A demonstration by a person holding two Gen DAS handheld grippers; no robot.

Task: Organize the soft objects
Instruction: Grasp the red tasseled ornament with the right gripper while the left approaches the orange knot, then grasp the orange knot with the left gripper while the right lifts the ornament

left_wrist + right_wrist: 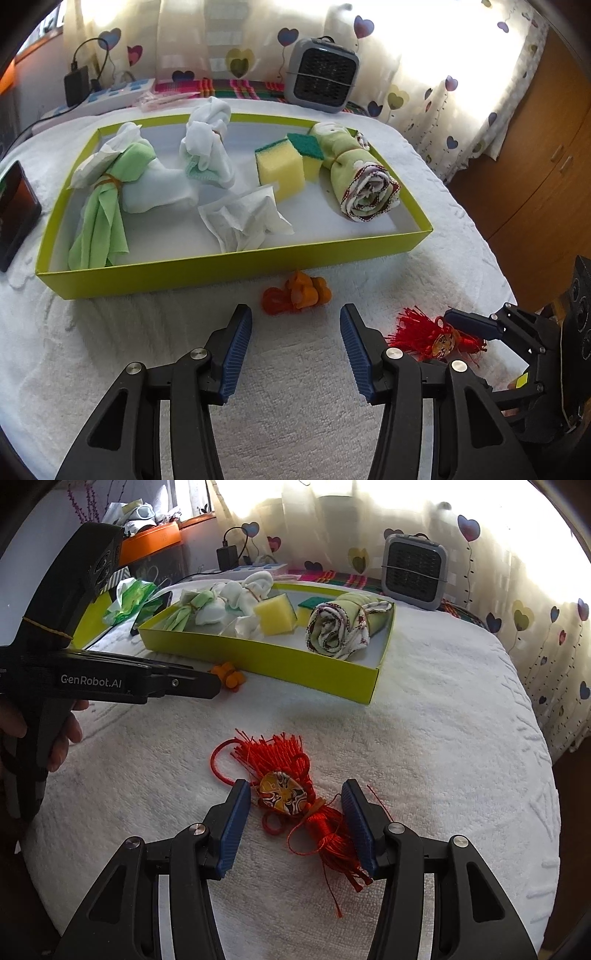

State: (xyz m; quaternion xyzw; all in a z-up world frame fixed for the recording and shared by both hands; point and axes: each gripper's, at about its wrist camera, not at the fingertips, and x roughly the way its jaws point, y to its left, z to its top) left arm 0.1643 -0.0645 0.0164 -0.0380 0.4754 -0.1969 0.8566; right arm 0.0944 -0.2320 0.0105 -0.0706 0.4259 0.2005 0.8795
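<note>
The right hand-held gripper (291, 823) is spread wide around the red tassel (291, 794); the left hand-held gripper (295, 350) is held wide below the orange toy (295, 293), near the green tray (236, 264) edge.

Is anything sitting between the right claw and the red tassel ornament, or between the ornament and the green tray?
Nothing visible does. The right claw is open with the red tassel ornament already between its fingers. Bare white cloth lies from there to the green tray; the orange toy lies off to the left, by the left claw.
</note>
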